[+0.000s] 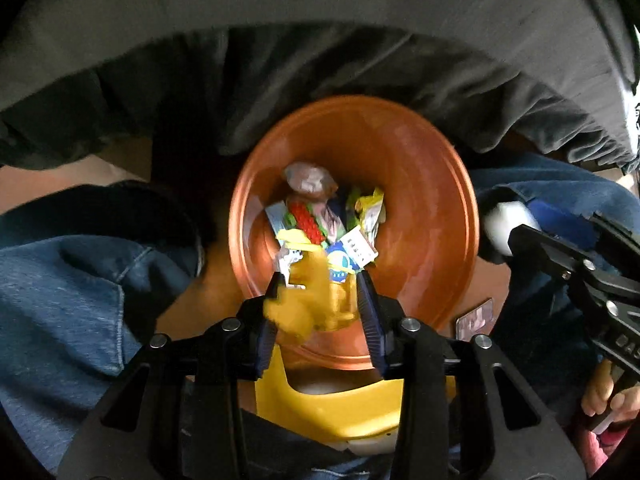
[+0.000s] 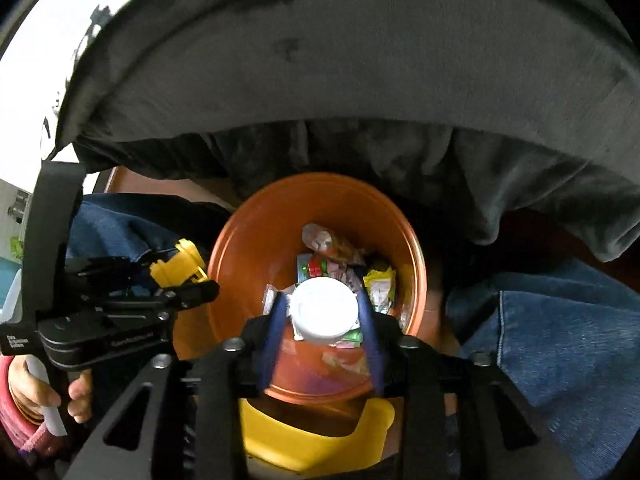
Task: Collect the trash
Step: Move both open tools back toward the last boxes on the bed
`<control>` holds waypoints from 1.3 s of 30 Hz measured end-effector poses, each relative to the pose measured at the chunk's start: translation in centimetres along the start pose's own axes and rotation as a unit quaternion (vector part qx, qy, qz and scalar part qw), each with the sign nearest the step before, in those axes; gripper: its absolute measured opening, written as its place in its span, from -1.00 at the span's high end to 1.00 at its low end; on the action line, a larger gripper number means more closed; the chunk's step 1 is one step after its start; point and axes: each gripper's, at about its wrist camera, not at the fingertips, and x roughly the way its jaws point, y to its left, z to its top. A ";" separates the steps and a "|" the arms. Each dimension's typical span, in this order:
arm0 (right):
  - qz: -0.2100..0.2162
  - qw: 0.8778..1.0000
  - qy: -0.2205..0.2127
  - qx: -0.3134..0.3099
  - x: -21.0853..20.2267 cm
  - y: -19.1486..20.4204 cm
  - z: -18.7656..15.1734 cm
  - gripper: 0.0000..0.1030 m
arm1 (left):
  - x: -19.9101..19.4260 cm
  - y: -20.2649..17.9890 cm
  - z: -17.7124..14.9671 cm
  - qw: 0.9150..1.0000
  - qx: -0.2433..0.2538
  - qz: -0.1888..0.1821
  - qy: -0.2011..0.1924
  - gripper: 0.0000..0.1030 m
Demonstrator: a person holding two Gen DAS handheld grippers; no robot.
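From the left wrist view, the left tool (image 1: 322,292) pointed down into a round orange plastic bin (image 1: 432,216) standing between the person's blue-jeaned legs (image 1: 80,280). Its fingers (image 1: 370,304) were closed on a blurred yellow plastic piece of trash (image 1: 308,300), held just over the near part of the bin's opening. At the bottom of the bin lay a heap of coloured wrappers (image 1: 320,220): red, yellow, blue and white, with a crumpled clear bag on its far side. At the right edge, the right tool (image 1: 516,236) gripped a white round object (image 1: 500,228) beside the bin's rim. A dark grey cloth (image 1: 320,60) hung beyond the bin.

From the right wrist view, the right tool (image 2: 323,312) clamped a white round plastic lid-like container (image 2: 323,312) between its blue-padded fingers (image 2: 366,316), over the opening of the orange bin (image 2: 248,240). The wrappers (image 2: 380,284) lay below it. At the left, the left tool (image 2: 188,276) held the yellow piece (image 2: 180,266) just beside the bin's rim.
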 end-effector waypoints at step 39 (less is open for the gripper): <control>0.023 0.979 -0.202 -0.001 -13.0 -0.4 4.7 -0.85 | -11.8 -1.9 1.6 0.985 0.057 0.012 -0.162 -0.58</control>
